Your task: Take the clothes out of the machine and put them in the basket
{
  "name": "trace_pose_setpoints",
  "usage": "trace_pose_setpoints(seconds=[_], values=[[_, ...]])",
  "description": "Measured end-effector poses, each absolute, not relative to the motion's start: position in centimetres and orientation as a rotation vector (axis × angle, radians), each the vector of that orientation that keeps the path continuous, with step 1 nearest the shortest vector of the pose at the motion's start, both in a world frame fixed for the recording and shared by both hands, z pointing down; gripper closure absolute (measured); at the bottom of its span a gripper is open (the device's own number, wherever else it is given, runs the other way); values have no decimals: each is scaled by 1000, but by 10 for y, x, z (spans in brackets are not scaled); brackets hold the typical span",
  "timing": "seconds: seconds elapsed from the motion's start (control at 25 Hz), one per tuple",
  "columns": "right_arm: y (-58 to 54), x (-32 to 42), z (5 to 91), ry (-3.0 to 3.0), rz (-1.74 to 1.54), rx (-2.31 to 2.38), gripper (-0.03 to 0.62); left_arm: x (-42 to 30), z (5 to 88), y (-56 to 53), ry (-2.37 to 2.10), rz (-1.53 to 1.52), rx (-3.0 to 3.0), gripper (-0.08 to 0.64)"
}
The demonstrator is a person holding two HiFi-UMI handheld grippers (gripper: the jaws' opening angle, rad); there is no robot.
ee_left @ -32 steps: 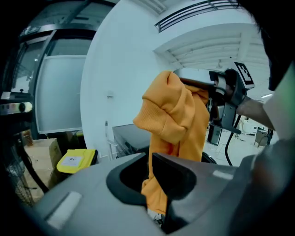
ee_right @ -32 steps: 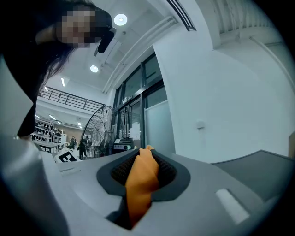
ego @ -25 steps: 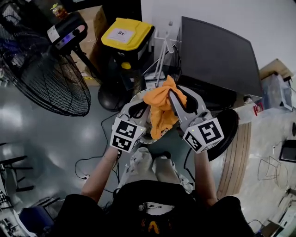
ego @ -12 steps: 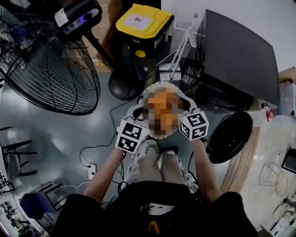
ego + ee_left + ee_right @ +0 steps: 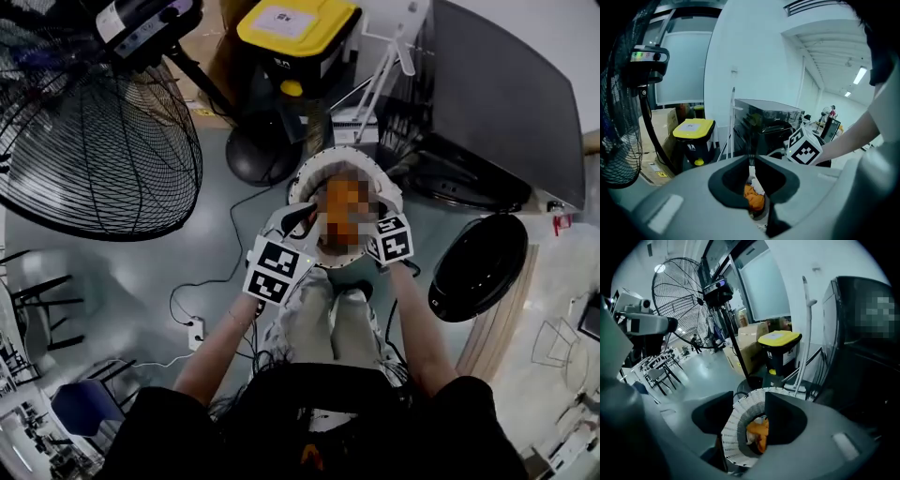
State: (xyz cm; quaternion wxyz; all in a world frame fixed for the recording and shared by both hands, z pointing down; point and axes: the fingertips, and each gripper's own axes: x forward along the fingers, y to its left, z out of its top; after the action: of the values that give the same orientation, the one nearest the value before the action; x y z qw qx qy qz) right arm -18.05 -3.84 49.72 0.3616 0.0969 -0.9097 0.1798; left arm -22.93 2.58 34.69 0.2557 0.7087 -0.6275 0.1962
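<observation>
In the head view the white basket point(image 5: 309, 180) stood on the floor at the center of the frame, just above my feet. The orange cloth point(image 5: 758, 432) lay inside it, beside a paler piece I could not make out. I held both grippers over the basket's near rim, 1 toward its left side and 1 toward its right, and both pointed down into it.

My left gripper point(image 5: 751, 159) was closed. Its jaw tips met, and I saw nothing caught between them. Through the gap lower in that view, the cloth showed down in the basket.

My right gripper point(image 5: 749, 397) had its jaws partly apart, having just been opening. They held nothing. Between them in the right gripper view were the basket's woven rim and the cloth below it, clear of both pads. The cube point(image 5: 805, 150) of that gripper showed at the right of center in the left gripper view.

The black machine point(image 5: 506, 103) filled the upper right of the head view, and its round door point(image 5: 483, 267) hung open at the right, near the basket. A bin point(image 5: 291, 28) with a yellow lid stood at the top center. A large fan point(image 5: 94, 131) took up the upper left. Cables trailed over the floor to the left of my legs.
</observation>
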Motion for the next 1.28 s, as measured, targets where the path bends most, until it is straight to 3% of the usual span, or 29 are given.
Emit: trace_pose_setpoints(seconds=[0.36,0.88,1.28], values=[[-45,-177,468,-2420,484,340,383,-226,345,13,-1677,527,1962,522],[-40,-142,354,-2594,547,606,457,-210,312,15,-1602,461,2058,522],[-5,-101,283,-2649,554,829,468,-183,280,27,-1458,403,2234,522]])
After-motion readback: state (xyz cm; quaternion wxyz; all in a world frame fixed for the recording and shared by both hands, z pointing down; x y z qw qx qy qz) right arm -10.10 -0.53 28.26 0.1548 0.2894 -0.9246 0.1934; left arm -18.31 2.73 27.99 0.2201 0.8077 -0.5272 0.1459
